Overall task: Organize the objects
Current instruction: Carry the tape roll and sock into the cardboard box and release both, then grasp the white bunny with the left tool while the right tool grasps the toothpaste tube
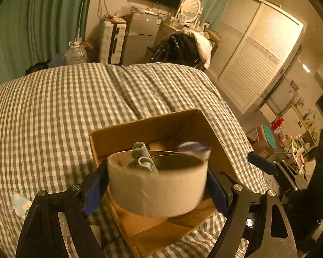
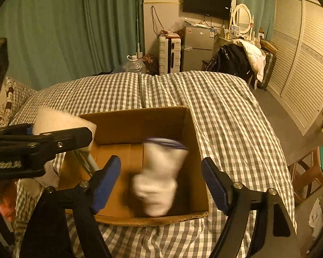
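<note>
An open cardboard box (image 1: 140, 129) sits on the checked bed; it also shows in the right wrist view (image 2: 140, 118). My left gripper (image 1: 157, 185) is shut on a wide roll of clear tape (image 1: 157, 191), held over the box's near edge. In the right wrist view the tape roll (image 2: 60, 120) and left gripper (image 2: 54, 142) are at the box's left side. Pale green scissor handles (image 1: 142, 159) show through the roll. My right gripper (image 2: 161, 182) is open above the box. A blurred white sock with a blue-striped cuff (image 2: 161, 172) is in the air between its fingers, inside the box.
The checked grey-and-white bedspread (image 2: 226, 111) covers the bed. A small patterned packet (image 1: 19, 206) lies on the bed at the left. A stool with a teal seat (image 2: 320, 167) stands on the floor at the right. A pillow (image 2: 9, 101) lies at the far left.
</note>
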`<state>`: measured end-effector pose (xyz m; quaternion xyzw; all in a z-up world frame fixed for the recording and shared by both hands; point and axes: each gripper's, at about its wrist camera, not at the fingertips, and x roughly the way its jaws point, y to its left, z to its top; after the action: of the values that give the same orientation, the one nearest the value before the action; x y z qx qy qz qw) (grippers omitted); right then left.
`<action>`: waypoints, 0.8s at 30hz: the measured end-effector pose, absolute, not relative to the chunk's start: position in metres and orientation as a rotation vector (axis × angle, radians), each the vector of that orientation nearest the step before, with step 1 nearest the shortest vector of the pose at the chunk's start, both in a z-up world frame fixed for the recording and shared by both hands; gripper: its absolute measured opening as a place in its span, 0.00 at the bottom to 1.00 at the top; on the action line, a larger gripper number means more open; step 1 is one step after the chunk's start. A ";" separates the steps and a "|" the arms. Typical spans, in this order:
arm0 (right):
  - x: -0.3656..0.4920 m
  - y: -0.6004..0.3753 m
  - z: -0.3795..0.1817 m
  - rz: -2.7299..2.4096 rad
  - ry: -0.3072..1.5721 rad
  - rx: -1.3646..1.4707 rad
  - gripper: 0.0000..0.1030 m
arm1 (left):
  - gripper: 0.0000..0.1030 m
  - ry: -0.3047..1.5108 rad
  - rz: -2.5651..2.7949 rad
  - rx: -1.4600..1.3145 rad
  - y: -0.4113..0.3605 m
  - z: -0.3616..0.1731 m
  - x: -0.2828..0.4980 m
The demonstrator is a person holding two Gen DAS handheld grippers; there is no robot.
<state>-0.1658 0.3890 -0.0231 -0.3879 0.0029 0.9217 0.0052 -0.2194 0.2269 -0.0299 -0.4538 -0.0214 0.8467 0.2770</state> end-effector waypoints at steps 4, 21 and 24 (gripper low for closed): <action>-0.158 0.382 -0.017 2.889 -0.033 -1.193 0.79 | 0.91 -0.064 2.323 -1.177 0.209 -0.013 -0.208; -0.073 0.258 0.034 3.024 -0.211 -1.131 0.81 | 0.93 -0.023 2.625 -1.096 0.038 0.028 -0.133; -0.069 0.229 0.023 3.040 -0.191 -1.171 0.81 | 0.93 0.043 2.714 -1.145 0.006 0.005 -0.122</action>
<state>-0.0695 0.2285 0.0233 -0.3581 -0.0586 0.9299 -0.0608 -0.1222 0.0061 0.0047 -0.3869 0.0146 0.9168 0.0978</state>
